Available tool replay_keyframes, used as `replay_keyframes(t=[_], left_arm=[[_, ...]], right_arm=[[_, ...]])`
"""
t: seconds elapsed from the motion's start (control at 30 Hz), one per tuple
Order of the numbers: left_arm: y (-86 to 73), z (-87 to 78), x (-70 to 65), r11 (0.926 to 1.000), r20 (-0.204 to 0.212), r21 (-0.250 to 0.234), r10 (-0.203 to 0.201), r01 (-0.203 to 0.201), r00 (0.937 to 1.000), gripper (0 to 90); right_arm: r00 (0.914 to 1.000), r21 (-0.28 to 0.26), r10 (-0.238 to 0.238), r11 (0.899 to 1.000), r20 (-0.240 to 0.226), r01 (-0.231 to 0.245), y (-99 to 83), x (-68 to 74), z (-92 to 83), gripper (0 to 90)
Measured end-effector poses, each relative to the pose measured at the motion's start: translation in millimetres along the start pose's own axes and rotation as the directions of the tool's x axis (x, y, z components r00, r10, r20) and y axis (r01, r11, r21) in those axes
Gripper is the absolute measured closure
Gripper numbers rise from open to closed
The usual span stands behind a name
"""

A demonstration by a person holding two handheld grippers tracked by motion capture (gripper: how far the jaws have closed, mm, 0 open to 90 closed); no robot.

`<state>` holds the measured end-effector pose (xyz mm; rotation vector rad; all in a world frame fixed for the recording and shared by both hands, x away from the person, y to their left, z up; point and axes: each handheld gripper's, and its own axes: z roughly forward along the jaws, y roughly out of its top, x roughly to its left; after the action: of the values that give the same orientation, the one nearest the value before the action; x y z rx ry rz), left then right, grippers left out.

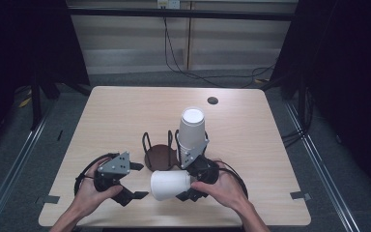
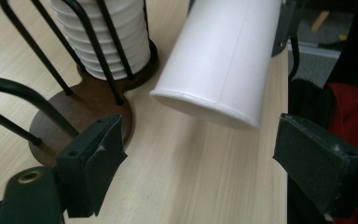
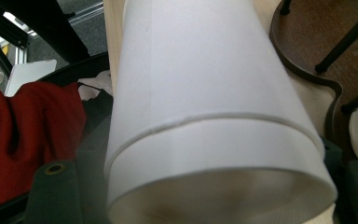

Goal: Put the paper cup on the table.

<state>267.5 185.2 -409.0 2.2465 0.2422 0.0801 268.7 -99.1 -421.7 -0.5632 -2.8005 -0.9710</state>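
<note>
A white paper cup [image 1: 166, 185] lies on its side just above the table's front middle. My right gripper [image 1: 184, 184] is shut on it at its right end. In the right gripper view the cup [image 3: 214, 116] sits between the two jaws, with a raised line running around it. My left gripper [image 1: 139, 180] stands open just left of the cup and holds nothing. In the left gripper view the cup's near end [image 2: 219, 65] hangs ahead of the open gripper [image 2: 205, 172]. Behind it, a stack of upturned white cups [image 1: 192, 128] fills the right bay of a wire holder [image 1: 157, 153].
The holder's left bay stands vacant on its brown base [image 2: 88, 107]. A round cable hole [image 1: 212, 100] sits in the table's far right part. Black cables trail on the floor behind the table. Red cloth [image 3: 23, 126] lies beyond the table's near edge.
</note>
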Motion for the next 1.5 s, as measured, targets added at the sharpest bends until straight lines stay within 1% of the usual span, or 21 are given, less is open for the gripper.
replay_keyframes(t=[0.03,0.2,0.27,0.37,0.53,0.6,0.7,0.73,0.77,0.8,0.83,0.87,0.93,1.0,1.1,1.23,1.27,1.37,1.4,1.43,1.5], left_arm=[[-0.4,-0.5,0.5,1.0000,-0.007,-0.004,0.005,-0.005,1.0000,15.6],[-1.3,1.4,-0.6,0.9991,0.009,-0.041,-0.013,0.014,0.9999,15.6],[-0.5,3.0,-2.0,0.9987,0.003,-0.051,-0.007,0.007,1.0000,15.7],[0.3,4.7,-4.5,0.9953,0.005,-0.093,-0.026,0.026,0.9997,15.7],[0.8,4.6,-5.0,0.9928,0.013,-0.116,-0.029,0.030,0.9995,15.7],[1.2,5.7,-5.6,0.9926,0.024,-0.116,-0.035,0.038,0.9991,15.8],[1.4,7.2,-6.0,0.9906,0.025,-0.129,-0.044,0.046,0.9987,15.7],[1.5,7.1,-5.9,0.9903,0.026,-0.132,-0.038,0.042,0.9989,15.8],[1.7,7.0,-6.5,0.9900,0.017,-0.136,-0.037,0.039,0.9992,15.8],[2.1,6.0,-7.1,0.9886,0.014,-0.145,-0.037,0.039,0.9992,15.6],[2.1,6.0,-7.1,0.9886,0.014,-0.145,-0.037,0.039,0.9992,15.7],[2.8,5.1,-8.1,0.9873,0.011,-0.155,-0.034,0.035,0.9994,15.7],[3.1,5.3,-8.6,0.9868,0.007,-0.158,-0.033,0.034,0.9994,15.7],[3.9,5.7,-9.6,0.9853,0.007,-0.168,-0.032,0.033,0.9995,15.7],[5.0,6.2,-11.5,0.9813,0.011,-0.189,-0.036,0.038,0.9993,15.7],[6.7,6.5,-13.1,0.9739,0.001,-0.224,-0.040,0.039,0.9992,15.6],[6.7,6.4,-13.3,0.9699,0.003,-0.239,-0.048,0.047,0.9988,15.7],[6.4,5.8,-13.2,0.9598,0.010,-0.274,-0.062,0.062,0.9980,15.7],[5.9,5.1,-12.4,0.9518,0.016,-0.298,-0.073,0.074,0.9972,15.7],[5.9,5.1,-12.4,0.9518,0.016,-0.298,-0.073,0.074,0.9972,15.7],[5.5,4.2,-11.3,0.9462,0.016,-0.314,-0.077,0.079,0.9969,15.6]], right_arm=[[1.0000,-0.006,0.003,1.000,0.003,-0.003,-0.9,0.1,-0.5,24.7],[0.9999,-0.061,0.008,0.998,0.008,-0.007,-4.2,-2.1,-5.4,24.7],[0.9998,-0.077,0.010,0.997,0.016,-0.009,-5.1,-2.3,-7.7,24.7],[0.9999,-0.134,0.011,0.991,0.010,-0.010,-7.1,-3.3,-13.2,24.7],[0.9998,-0.168,0.012,0.986,0.015,-0.009,-7.9,-2.8,-16.4,24.7],[0.9993,-0.205,-0.011,0.979,0.037,0.019,-7.5,-1.3,-19.1,24.7],[0.9993,-0.220,-0.006,0.975,0.036,0.013,-7.6,-1.5,-20.7,24.7],[0.9996,-0.242,0.000,0.970,0.029,0.007,-8.7,-3.1,-22.1,24.7],[0.9996,-0.242,0.000,0.970,0.029,0.007,-8.7,-3.1,-22.1,24.7],[0.9998,-0.265,0.007,0.964,0.020,-0.001,-10.7,-4.5,-23.5,24.7],[0.9998,-0.265,0.007,0.964,0.020,-0.001,-10.7,-4.5,-23.5,24.7],[0.9999,-0.294,0.007,0.956,0.011,-0.004,-12.6,-6.0,-25.0,24.7],[0.9999,-0.304,0.009,0.953,0.008,-0.006,-13.2,-6.4,-25.7,24.7],[1.0000,-0.334,0.003,0.942,-0.005,-0.004,-14.4,-7.1,-27.4,24.7],[0.9997,-0.374,-0.001,0.928,-0.023,-0.008,-15.7,-7.6,-28.9,24.7],[0.9994,-0.393,-0.011,0.920,-0.034,-0.003,-16.2,-7.7,-28.9,24.6],[0.9985,-0.411,-0.018,0.911,-0.052,-0.005,-16.4,-7.8,-28.5,24.6],[0.9982,-0.417,-0.025,0.909,-0.055,0.000,-16.0,-7.4,-27.8,24.6],[0.9979,-0.418,-0.029,0.908,-0.057,0.003,-15.4,-6.6,-27.2,24.6],[0.9979,-0.418,-0.029,0.908,-0.057,0.003,-15.4,-6.6,-27.2,24.6],[0.9973,-0.425,-0.041,0.905,-0.062,0.011,-14.8,-5.8,-27.0,24.6]])
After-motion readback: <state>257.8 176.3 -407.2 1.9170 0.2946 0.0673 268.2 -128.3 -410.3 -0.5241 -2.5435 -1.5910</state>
